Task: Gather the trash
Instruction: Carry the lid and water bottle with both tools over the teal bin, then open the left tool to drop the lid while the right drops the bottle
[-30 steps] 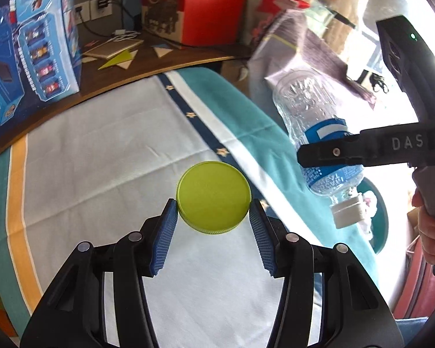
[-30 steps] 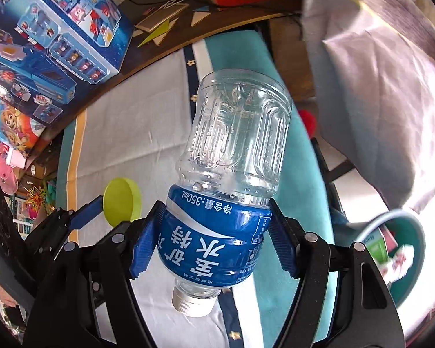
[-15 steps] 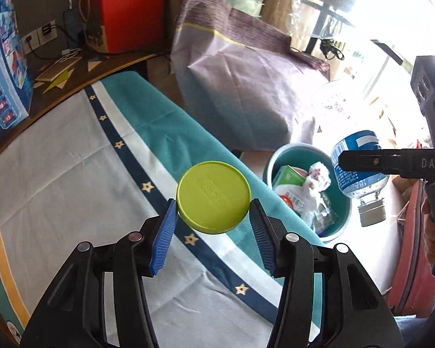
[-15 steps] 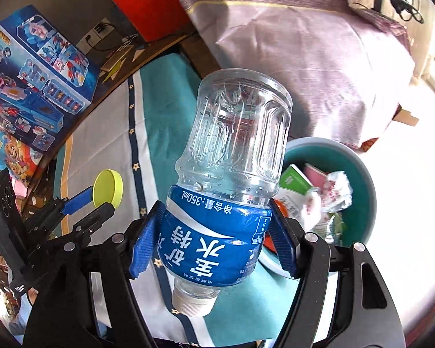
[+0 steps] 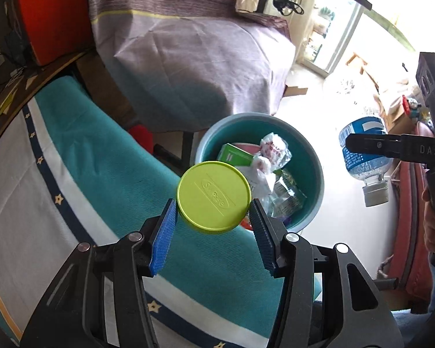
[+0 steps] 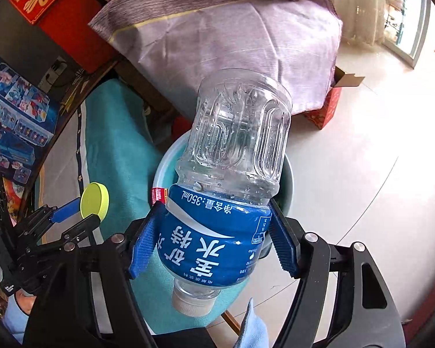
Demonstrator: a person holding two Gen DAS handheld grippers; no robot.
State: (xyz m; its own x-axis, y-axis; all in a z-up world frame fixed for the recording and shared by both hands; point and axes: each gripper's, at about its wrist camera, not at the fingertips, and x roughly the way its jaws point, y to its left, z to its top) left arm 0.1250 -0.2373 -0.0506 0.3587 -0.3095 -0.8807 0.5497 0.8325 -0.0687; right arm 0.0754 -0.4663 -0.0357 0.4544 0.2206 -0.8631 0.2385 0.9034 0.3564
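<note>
Since the earlier frames both my tools have travelled off the desk toward the teal trash bin [image 5: 310, 156]: a second ago only the striped tablecloth [image 5: 107, 174] lay under them, and now the bin is below.

My left tool [image 5: 213, 226] is clenched on the yellow-green lid [image 5: 214, 195], its blue pads [image 5: 162, 237] pressing the rim from both sides. The lid hangs over the near edge of the bin, flat face to the camera.

My right tool [image 6: 214, 246] grasps the clear water bottle [image 6: 235, 156] around its blue label, cap toward me and base away. In the right wrist view the bottle covers most of the bin. In the left wrist view it hangs to the right of the bin, cap down.

Inside the bin lie a green carton [image 5: 235, 155] and crumpled wrappers [image 5: 272, 150]. A purple cloth [image 5: 194, 58] covers something behind the bin.
</note>
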